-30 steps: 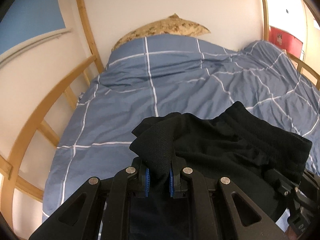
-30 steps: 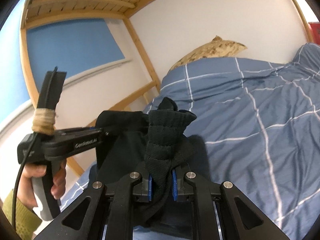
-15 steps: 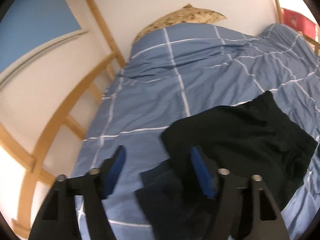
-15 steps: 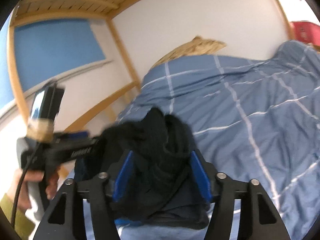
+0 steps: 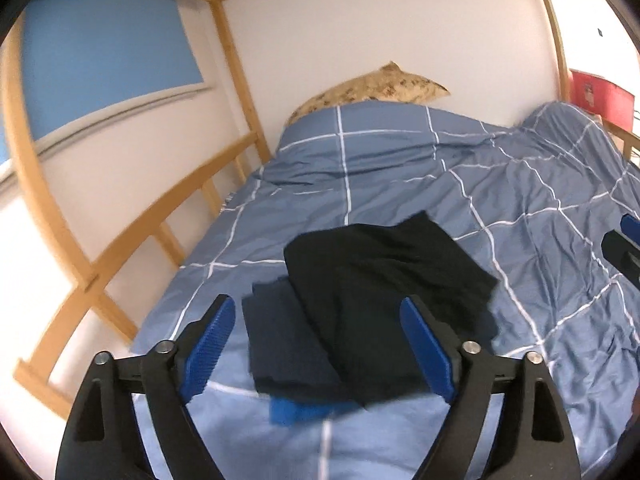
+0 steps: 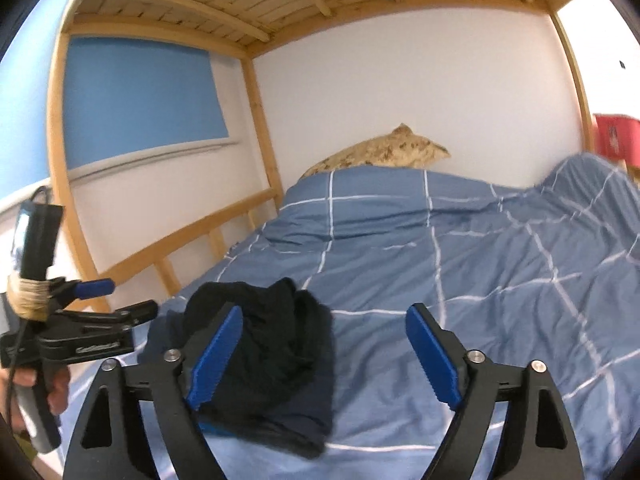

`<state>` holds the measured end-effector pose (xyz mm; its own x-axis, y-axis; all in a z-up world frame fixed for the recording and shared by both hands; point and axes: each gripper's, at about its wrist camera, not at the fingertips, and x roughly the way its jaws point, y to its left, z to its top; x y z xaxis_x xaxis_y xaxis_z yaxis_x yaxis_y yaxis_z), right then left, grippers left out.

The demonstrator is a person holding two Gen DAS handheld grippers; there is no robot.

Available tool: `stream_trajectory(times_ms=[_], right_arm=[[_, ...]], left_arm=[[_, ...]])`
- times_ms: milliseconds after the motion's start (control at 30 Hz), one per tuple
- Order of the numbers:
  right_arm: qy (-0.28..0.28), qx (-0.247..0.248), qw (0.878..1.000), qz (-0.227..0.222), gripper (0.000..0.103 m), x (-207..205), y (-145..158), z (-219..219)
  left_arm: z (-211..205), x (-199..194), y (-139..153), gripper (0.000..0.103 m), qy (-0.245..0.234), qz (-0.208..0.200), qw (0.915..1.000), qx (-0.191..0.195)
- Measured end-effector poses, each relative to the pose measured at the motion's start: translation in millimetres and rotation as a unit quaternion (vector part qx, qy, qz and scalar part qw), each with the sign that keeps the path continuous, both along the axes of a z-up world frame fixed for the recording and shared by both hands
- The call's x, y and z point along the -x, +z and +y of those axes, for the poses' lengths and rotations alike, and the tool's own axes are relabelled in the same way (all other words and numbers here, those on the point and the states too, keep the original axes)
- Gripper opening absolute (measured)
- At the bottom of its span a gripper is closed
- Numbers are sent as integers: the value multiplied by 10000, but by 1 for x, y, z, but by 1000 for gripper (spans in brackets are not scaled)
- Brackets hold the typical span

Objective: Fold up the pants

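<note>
My bed (image 5: 280, 432), in its wooden bunk frame (image 5: 120, 248), wears a blue white-checked duvet (image 5: 400, 168) with a patterned pillow (image 5: 372, 88) at the head and black pants (image 5: 384, 276) atop folded dark clothes (image 5: 280, 340).

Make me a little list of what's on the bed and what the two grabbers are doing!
surface: bed with blue checked duvet
pants: black pants lie folded on a stack of dark clothes
pillow: patterned pillow by the far wall
left gripper: jaws opening, nothing pinched, pants lie beyond them
right gripper: jaws opening, nothing pinched
</note>
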<state>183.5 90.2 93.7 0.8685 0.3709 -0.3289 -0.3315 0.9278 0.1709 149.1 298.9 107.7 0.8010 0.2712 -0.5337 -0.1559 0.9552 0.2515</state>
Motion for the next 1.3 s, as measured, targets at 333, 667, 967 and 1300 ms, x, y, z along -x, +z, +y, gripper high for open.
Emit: stream_trajectory(times_ms=[333,667,967,1300], right_arm=[[97,637,9979,-45,91,62,7,-87],[-141,594,9980,130,91,115,-8,-161],[-339,596,9971,344,91,142,-19,-197],[-440,493,9969,426,91,149,-25,-214]], left_arm=[[-99,71,-13,98,-168,-270,9988,367],[-174,118,-32,98,-238,-296,9976,586],[-211,141,-36,99,-515,-447,9966,463],[-220,148,-34,99,-601,-460,9952,617]])
